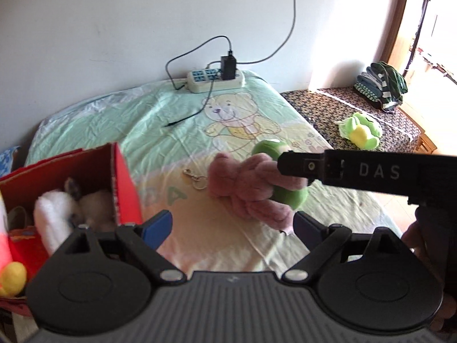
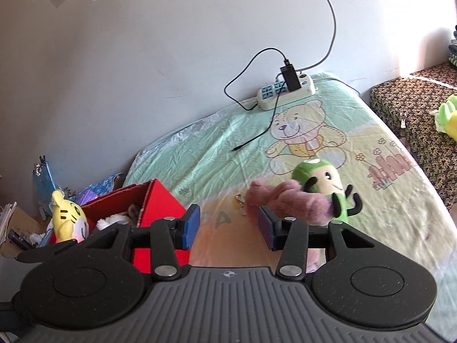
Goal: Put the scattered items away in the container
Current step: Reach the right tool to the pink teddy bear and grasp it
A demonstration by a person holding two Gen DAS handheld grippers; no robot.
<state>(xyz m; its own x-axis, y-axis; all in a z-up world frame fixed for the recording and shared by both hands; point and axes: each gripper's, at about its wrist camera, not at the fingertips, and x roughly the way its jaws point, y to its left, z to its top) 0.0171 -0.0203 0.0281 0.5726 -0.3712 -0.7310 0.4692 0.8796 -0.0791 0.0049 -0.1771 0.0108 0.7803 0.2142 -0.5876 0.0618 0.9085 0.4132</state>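
Both my left tool (image 1: 231,228) and right tool (image 2: 228,225) gape empty; the pink plush (image 2: 285,203) lies on the bed just right of the box (image 2: 160,200), so I should pinch its midsection squarely.

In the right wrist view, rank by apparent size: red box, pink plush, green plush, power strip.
1. red box
2. pink plush
3. green plush and power strip: look alike; the strip lies farther off, so unsure.
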